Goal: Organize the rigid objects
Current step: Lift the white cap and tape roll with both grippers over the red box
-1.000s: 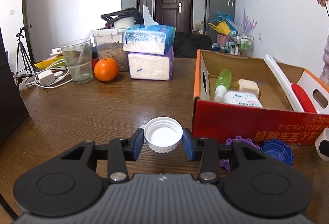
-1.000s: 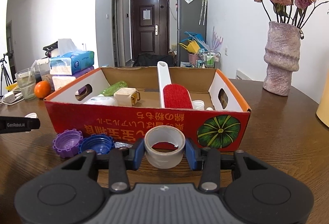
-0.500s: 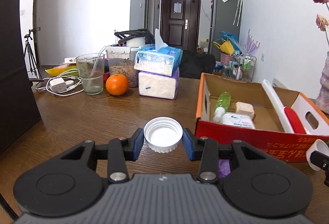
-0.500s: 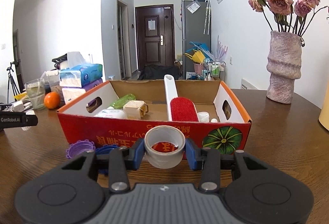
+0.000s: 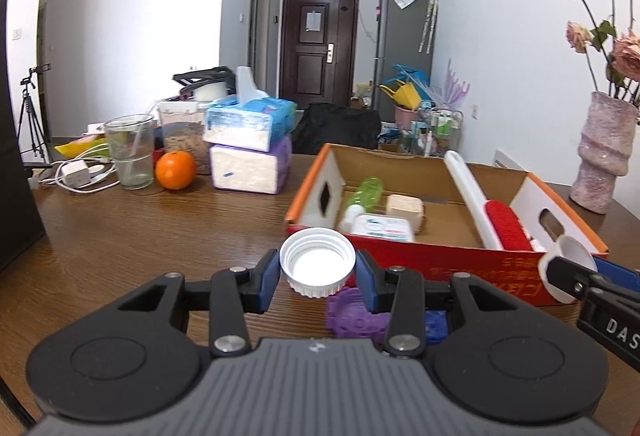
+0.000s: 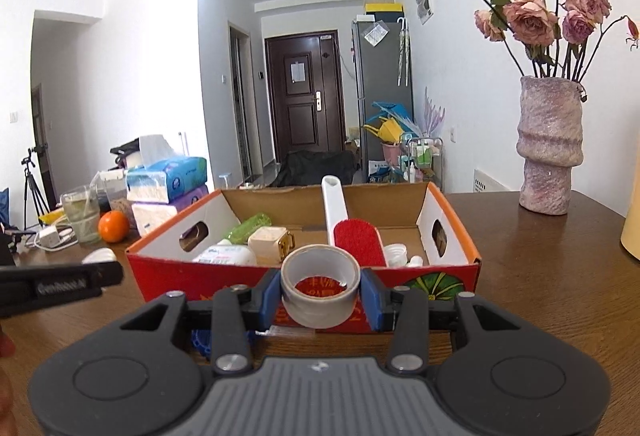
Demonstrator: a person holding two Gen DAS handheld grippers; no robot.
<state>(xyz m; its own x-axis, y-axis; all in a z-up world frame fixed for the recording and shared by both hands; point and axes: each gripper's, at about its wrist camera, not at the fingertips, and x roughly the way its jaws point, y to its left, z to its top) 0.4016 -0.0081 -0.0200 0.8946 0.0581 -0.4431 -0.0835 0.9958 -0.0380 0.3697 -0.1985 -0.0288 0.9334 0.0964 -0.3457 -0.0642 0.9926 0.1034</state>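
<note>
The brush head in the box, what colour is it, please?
Red, on a white handle; the brush shows best in the right wrist view.

The left hand-held gripper [image 5: 318, 273] clamps a white cap [image 5: 317, 267] near the cardboard box [image 5: 448, 256].

White cap [image 5: 317, 267], grey tape roll [image 6: 320, 284], red-orange box [image 6: 168, 270] printed with a green pumpkin [image 6: 436, 286].
</note>
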